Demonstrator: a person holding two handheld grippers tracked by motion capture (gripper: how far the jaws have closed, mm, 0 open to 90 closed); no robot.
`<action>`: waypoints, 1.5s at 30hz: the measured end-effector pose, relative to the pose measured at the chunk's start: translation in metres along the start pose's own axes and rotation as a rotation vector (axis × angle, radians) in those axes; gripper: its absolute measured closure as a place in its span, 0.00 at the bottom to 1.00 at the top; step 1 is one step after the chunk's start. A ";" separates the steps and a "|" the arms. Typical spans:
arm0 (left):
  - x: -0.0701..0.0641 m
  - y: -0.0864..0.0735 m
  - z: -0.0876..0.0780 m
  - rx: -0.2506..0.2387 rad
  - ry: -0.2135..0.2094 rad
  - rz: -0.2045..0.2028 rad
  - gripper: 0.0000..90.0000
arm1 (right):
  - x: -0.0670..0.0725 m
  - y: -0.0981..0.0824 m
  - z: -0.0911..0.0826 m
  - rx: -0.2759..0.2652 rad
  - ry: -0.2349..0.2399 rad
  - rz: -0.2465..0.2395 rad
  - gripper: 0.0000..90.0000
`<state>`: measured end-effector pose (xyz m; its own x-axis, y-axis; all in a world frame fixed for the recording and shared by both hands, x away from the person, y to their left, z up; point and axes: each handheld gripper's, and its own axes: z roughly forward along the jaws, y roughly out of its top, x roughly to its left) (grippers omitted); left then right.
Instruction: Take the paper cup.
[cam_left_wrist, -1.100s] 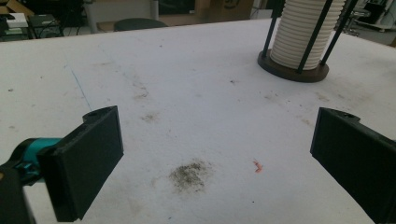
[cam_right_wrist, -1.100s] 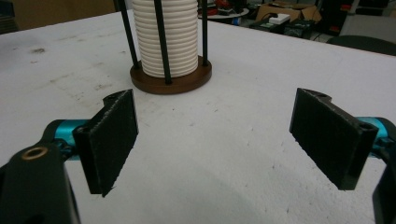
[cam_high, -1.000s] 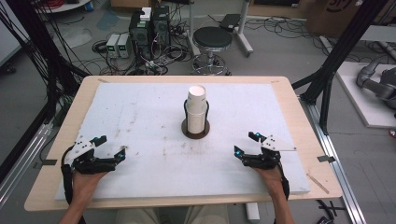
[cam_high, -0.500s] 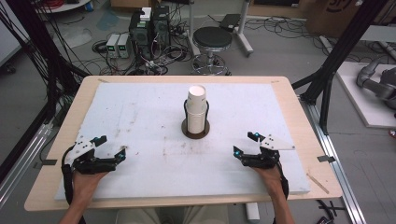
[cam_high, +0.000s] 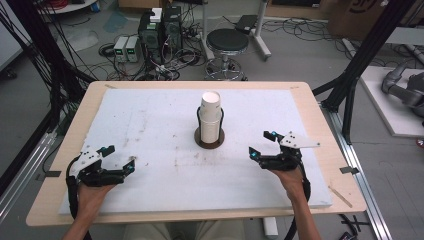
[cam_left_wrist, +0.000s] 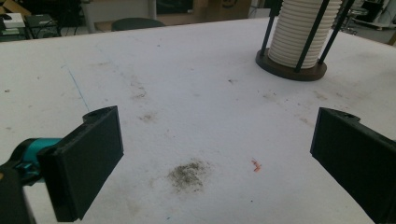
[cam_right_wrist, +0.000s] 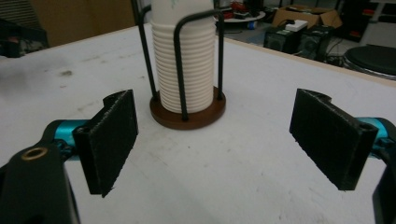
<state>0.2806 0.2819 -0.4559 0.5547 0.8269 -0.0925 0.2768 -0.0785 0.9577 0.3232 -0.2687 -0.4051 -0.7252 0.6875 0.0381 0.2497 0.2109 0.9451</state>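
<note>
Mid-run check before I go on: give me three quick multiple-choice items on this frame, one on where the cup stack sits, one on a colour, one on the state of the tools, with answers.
1. Where does the stack of cups stand?
A. Near the middle of the white mat, between the two tools
B. At the mat's near left corner
C. On the stool behind the table

2. What colour is the holder's round base?
A. Bright blue
B. Dark brown
C. Yellow

3. How are the left tool and right tool set?
A. Both shut on a cup
B. Left shut, right open
C. Both open, holding nothing

Answers: 1 A, the high view shows the stack mid-mat, ahead of both hands. 2 B, the right gripper view shows a dark brown disc under the white cups. 3 C, each gripper view shows its jaws wide apart over bare mat.
</note>
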 end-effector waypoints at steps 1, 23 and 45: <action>0.000 0.000 0.000 0.000 0.000 0.000 0.03 | 0.000 0.004 0.000 0.005 0.006 -0.008 0.17; 0.002 0.000 0.001 0.012 -0.015 -0.012 0.03 | 0.000 0.135 0.015 0.166 0.115 -0.150 0.17; 0.003 0.001 0.002 0.021 -0.031 -0.021 0.03 | 0.011 0.215 0.086 0.465 0.175 -0.325 0.17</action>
<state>0.2843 0.2830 -0.4561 0.5729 0.8106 -0.1210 0.3048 -0.0737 0.9496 0.4239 -0.1566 -0.2294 -0.8967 0.4202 -0.1390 0.2236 0.7012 0.6770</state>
